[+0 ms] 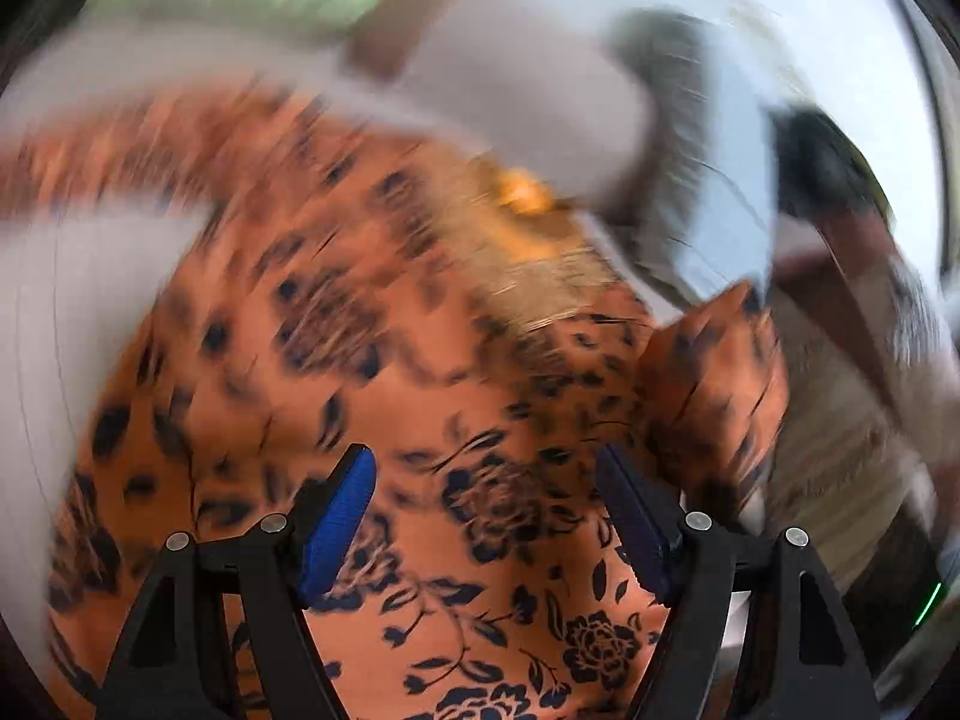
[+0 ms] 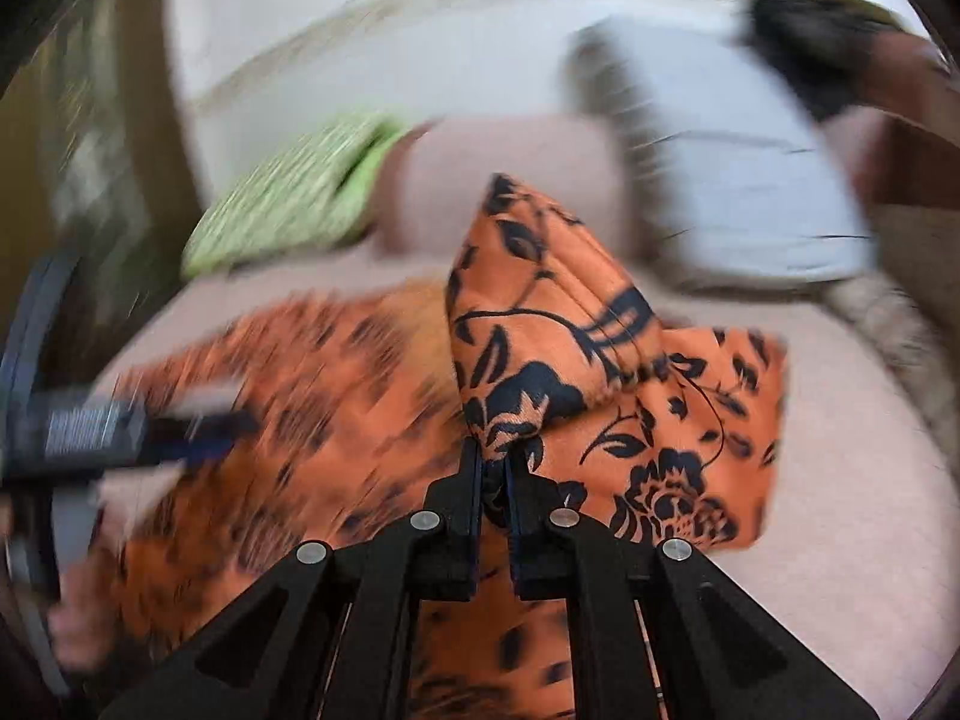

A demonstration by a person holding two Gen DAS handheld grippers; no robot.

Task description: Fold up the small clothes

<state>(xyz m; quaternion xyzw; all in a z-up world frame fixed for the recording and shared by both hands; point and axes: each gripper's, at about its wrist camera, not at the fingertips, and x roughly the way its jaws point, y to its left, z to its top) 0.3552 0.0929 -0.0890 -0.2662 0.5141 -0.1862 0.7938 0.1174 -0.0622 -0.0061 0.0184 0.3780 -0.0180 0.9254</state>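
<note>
Our left gripper (image 1: 486, 516) hung wide apart and empty over the orange flowered cloth (image 1: 420, 360) spread on the pale bed (image 2: 840, 480). Our right gripper (image 2: 493, 462) pinched a raised fold of that cloth. Behind lay a green cloth (image 2: 288, 192) and a light blue one (image 2: 738, 180), both blurred.

One orange floral garment (image 2: 540, 324) — one green cloth (image 2: 288, 198).

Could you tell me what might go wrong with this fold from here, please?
1. The right gripper pinches only a small bunched corner of the orange floral garment; it may slip out.
2. The left gripper is open above the cloth, pinning nothing, so the garment could drag rather than fold.
</note>
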